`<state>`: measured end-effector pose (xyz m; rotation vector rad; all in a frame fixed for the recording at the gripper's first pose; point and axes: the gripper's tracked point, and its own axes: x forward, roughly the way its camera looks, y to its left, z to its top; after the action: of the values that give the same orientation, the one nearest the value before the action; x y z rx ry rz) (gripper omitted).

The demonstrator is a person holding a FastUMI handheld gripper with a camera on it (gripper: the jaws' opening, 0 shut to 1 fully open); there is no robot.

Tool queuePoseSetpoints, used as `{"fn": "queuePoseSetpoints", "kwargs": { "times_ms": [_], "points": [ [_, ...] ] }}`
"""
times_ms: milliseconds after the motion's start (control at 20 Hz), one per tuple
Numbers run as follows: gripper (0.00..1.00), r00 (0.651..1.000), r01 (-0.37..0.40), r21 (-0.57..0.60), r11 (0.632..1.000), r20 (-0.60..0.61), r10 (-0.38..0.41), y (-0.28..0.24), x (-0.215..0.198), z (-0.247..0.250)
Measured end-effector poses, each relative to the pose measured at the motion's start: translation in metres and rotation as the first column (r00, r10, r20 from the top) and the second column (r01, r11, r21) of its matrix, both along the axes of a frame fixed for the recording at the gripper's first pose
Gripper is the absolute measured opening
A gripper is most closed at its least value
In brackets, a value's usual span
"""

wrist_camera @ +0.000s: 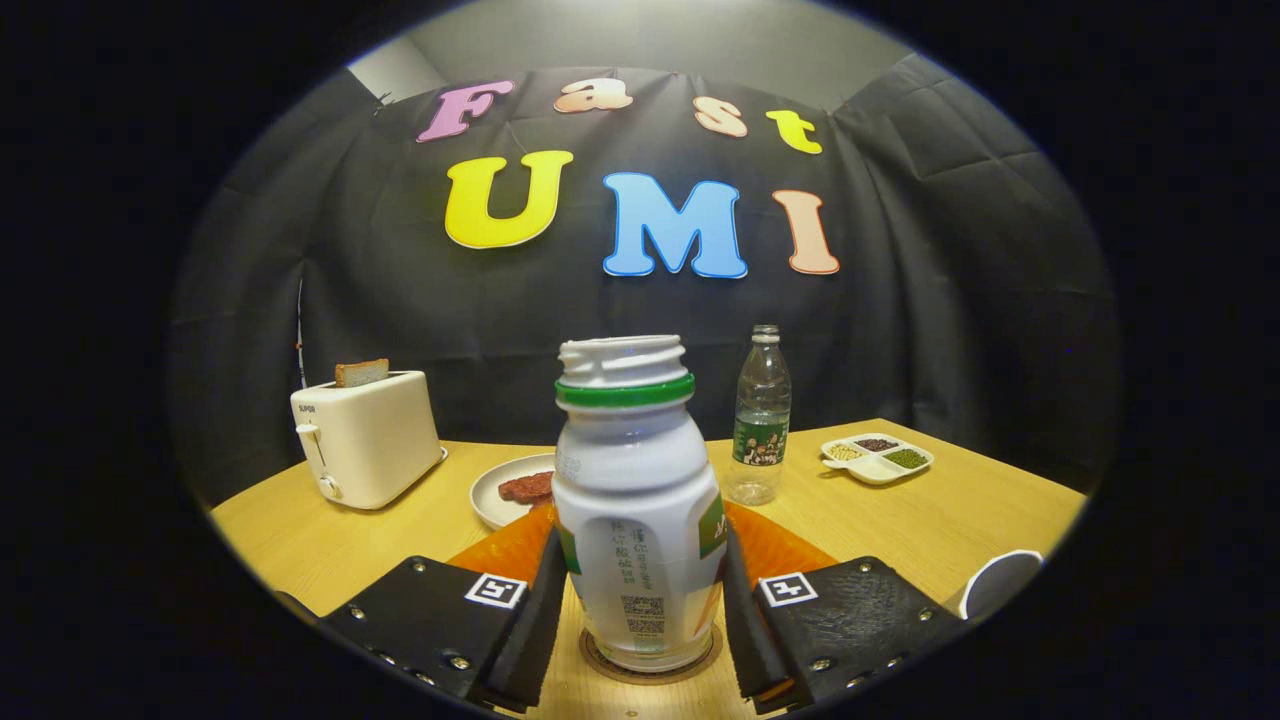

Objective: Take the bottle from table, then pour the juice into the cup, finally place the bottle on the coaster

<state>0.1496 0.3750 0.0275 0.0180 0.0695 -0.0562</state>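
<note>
Bottle (638,520) upright, uncapped, green ring under the threaded neck, standing on a round brown coaster (650,668) on the wooden table (960,520). Sits squarely between the two fingers of the gripper (640,610); left pad appears to touch the bottle's side, right pad close against the other side, contact not fully certain. Jaws narrowed to roughly bottle width, hold either just formed or about to be let go; cannot tell which. Judged late in the task: bottle already over the coaster, base apparently resting on it, so what remains is likely only opening and backing off. Pour not verifiable; white cup (1000,585) just beyond the right finger, interior hidden. Behind the bottle an orange mat (775,545), then a plate (490,500) with a reddish piece of food. Farther back a clear water bottle (762,415), a divided dish (877,458) of grains, and a white toaster (365,435) with bread in the slot.
</note>
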Motion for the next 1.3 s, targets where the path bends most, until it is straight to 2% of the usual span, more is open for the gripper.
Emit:
{"fn": "queuePoseSetpoints", "kwargs": {
  "times_ms": [450, 1150, 1300],
  "points": [
    [0.70, 1.000, -0.003, 0.042, 0.999, -0.024, 0.004, -0.004, 0.006, -0.015],
    [0.70, 0.999, -0.024, 0.044, 0.999, 0.031, 0.023, -0.004, 0.002, -0.015],
    [0.75, 0.999, -0.024, 0.043, 0.999, 0.029, 0.023, -0.004, 0.002, -0.015]
  ]
}}
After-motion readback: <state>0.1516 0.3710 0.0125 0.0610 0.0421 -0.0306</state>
